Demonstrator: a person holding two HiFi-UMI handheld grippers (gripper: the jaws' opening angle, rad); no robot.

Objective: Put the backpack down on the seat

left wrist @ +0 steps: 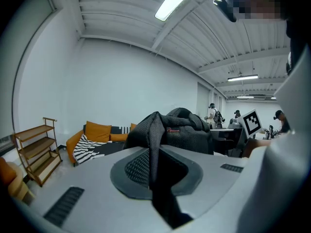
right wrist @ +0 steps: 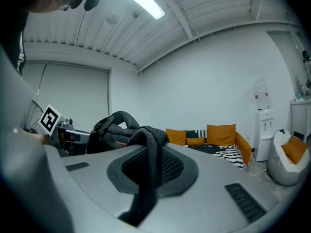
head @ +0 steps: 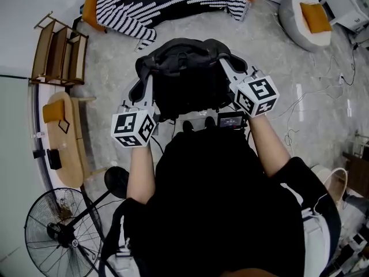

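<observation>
backpack (head: pixel 184 77) | black, mesh-padded | aloft, hanging by both straps (left wrist: pixel 154 142)

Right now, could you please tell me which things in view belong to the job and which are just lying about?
Job: backpack; left hand-held gripper and right hand-held gripper, each clamping a strap; sofa, probably the seat.
Lying about: wooden shelf, fan, beanbag.

A wooden shelf (head: pixel 57 51) stands by the left wall. A black floor fan (head: pixel 60 232) stands nearer; white cables (head: pixel 305 100) trail over the floor (head: pixel 277 56)
</observation>
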